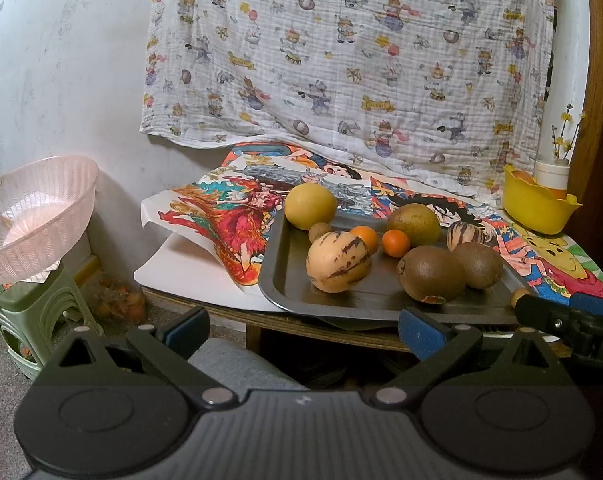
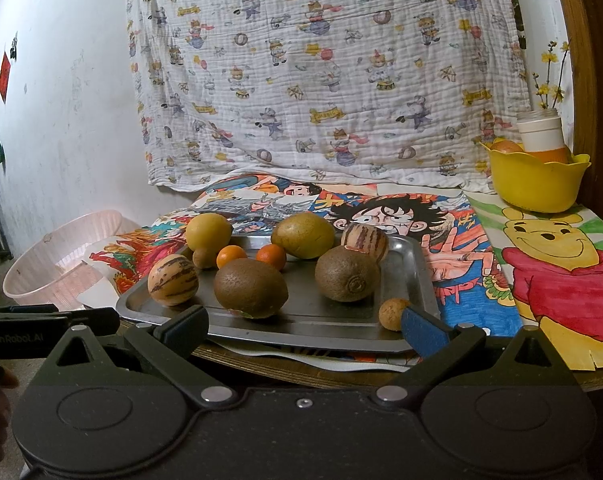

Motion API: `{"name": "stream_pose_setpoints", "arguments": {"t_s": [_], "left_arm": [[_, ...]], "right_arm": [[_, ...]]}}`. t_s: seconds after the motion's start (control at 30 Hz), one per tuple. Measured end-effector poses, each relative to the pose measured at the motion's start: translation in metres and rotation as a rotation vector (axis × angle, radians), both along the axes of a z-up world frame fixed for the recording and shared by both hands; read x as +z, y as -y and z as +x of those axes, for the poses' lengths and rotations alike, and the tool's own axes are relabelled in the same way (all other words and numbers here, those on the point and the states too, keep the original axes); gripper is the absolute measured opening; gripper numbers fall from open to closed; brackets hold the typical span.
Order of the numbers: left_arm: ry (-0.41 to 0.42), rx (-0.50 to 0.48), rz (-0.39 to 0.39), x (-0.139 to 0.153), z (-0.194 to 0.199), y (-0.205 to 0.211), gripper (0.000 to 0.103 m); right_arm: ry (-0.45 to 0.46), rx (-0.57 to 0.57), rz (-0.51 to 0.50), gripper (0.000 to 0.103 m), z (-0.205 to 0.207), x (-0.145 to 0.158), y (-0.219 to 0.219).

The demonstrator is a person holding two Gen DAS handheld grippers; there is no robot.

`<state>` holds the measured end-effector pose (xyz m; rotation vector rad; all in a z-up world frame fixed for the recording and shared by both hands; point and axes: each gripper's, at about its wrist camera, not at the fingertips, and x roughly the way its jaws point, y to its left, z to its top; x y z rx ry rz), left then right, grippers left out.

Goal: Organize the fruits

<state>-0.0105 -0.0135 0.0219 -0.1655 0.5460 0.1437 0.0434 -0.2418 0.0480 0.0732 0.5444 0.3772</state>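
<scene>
Both your grippers, left (image 1: 301,330) and right (image 2: 303,326), wait wide and empty.
Fruits sit on the near tray (image 2: 413,280), likely for sorting: pink basket (image 1: 37,216) far left, yellow bowl (image 2: 537,184) far right.

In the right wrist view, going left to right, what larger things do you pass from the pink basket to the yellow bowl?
Pink basket → striped melon → near kiwi → second kiwi → small brown nut → Pooh drawing, with the yellow bowl behind it.

"GenRobot.AI" on left gripper (image 2: 49,322) (side)
</scene>
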Motion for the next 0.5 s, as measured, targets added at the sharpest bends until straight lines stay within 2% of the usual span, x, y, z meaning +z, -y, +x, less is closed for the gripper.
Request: {"name": "stream_pose_setpoints", "arguments": {"t_s": [0.3,0.5], "left_arm": [[-0.005,0.003,0.005,0.0,-0.0001,0.0004,0.103],[-0.031,0.014,0.057,-0.0039,0.0013,0.0071,0.103]], "right_arm": [[0.0,0.0,0.0,0.102,-0.0001,-0.0004,-0.0003],[0.0,-0.001,0.0,0.102,-0.0002,-0.0004,-0.0005]]}}
